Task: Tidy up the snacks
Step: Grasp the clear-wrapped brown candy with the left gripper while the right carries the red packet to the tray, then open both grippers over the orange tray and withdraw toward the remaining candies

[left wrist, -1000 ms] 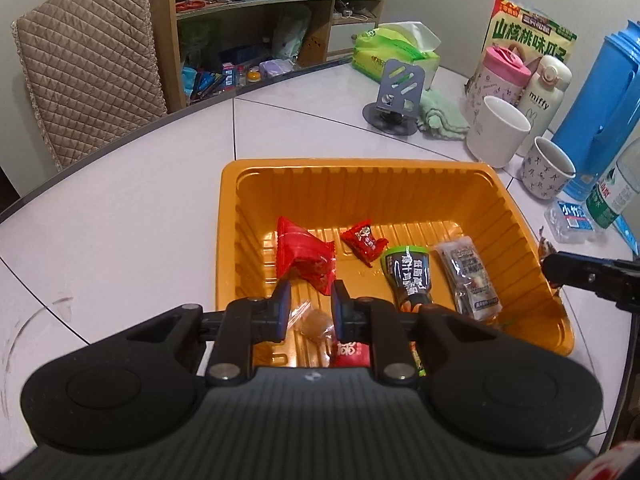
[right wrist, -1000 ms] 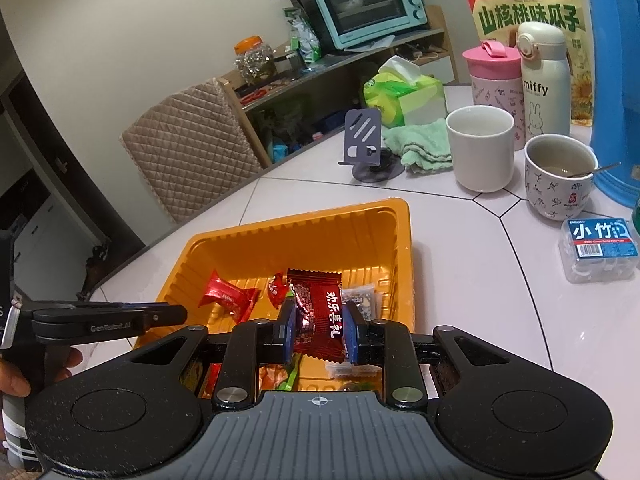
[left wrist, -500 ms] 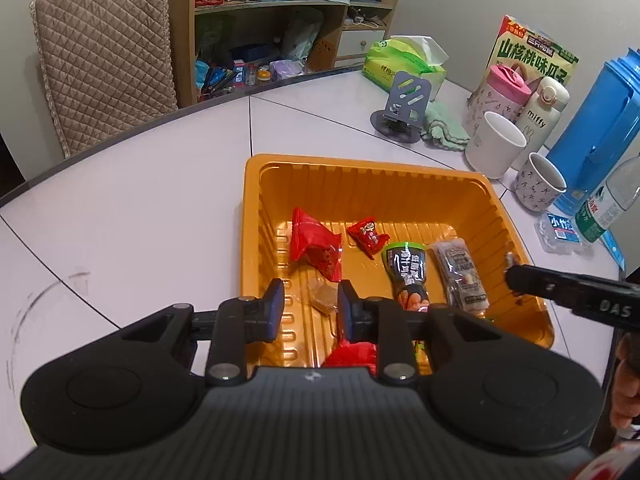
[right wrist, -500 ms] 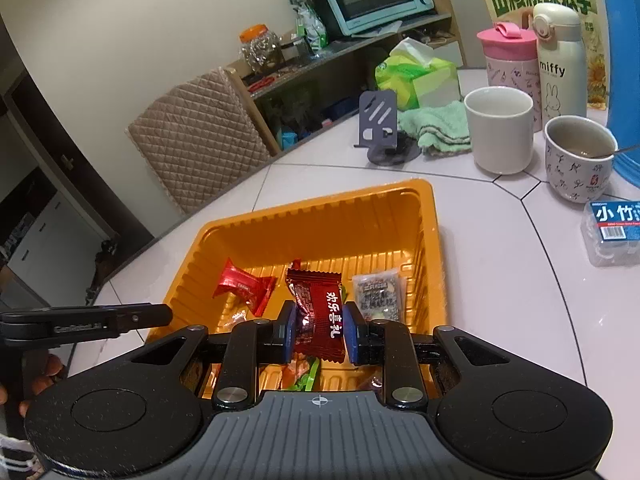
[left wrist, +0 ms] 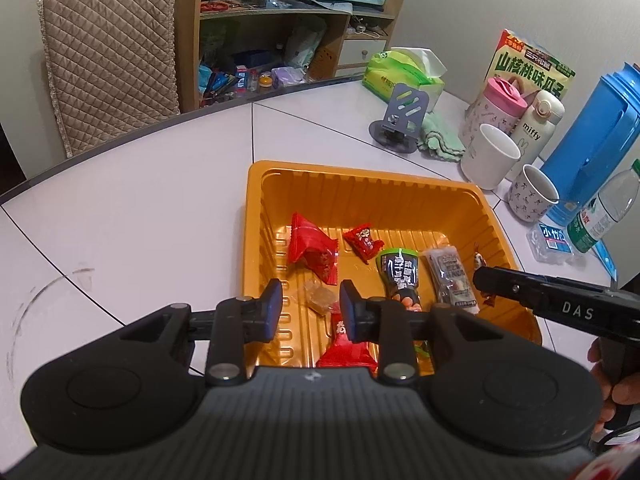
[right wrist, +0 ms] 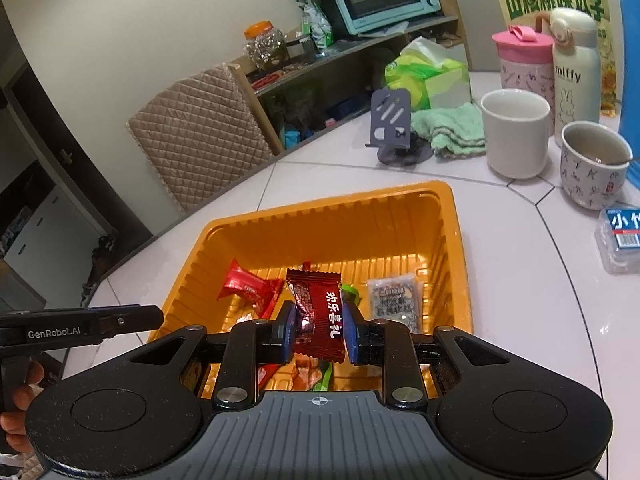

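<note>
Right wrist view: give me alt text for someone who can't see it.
The right gripper clamps a dark red candy packet over an orange tray holding other wrapped snacks. Mugs, bottles and a phone stand sit on the white table behind.

- left tongs [left wrist: 310, 304]: matte black body, two round side discs, ribbed grey centre plate, silver screws at the finger pivots, dark blue pads.
- right tongs [right wrist: 318, 330]: same black build, blue pads; "das" in white on its side.
- "genrobot.ai" lettering on the left tongs' side.
</note>
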{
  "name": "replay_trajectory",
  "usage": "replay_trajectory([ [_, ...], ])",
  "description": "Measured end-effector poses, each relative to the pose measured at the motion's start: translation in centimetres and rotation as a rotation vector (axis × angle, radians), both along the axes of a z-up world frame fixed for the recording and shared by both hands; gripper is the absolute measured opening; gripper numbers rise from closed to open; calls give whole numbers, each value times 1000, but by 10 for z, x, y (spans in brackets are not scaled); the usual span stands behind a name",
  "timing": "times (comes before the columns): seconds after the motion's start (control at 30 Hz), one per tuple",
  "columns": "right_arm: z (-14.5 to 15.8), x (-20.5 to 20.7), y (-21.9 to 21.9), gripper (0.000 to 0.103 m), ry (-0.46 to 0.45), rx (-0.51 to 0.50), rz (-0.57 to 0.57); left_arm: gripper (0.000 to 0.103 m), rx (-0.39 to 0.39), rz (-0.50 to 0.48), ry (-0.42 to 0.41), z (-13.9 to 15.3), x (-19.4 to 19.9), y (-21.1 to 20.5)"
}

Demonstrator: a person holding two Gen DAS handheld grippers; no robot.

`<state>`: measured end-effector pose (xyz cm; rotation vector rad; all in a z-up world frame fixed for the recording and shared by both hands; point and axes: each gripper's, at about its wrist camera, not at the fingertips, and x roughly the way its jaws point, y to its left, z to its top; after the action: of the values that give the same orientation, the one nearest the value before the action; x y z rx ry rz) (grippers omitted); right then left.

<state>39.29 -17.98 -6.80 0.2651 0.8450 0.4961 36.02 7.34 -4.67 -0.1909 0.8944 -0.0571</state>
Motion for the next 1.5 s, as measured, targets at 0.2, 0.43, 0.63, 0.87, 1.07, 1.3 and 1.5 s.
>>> replay_trajectory([
  [0.2,6,2,-3,50,-11,48,-23,36,-4,5,-8,3,-4,1],
  [0.43,22,-6,-21,66,-46,87,-65,51,-11,12,-21,11,-16,1],
  [0.63,28,-24,-33,66,-45,74,-55,54,-24,26,-27,19,-34,2],
  [0.87,33,-56,-43,74,-48,53,-45,58,-20,35,-31,28,-65,2],
  [1.07,39,-83,-51,81,-50,45,-46,62,-4,45,-33,35,-94,-2],
  [1.3,47,-114,-56,82,-53,38,-34,66,-12,63,-26,41,-127,-8],
  [1.5,47,-142,-59,82,-39,22,-11,68,-5,71,-12,41,-159,-17],
])
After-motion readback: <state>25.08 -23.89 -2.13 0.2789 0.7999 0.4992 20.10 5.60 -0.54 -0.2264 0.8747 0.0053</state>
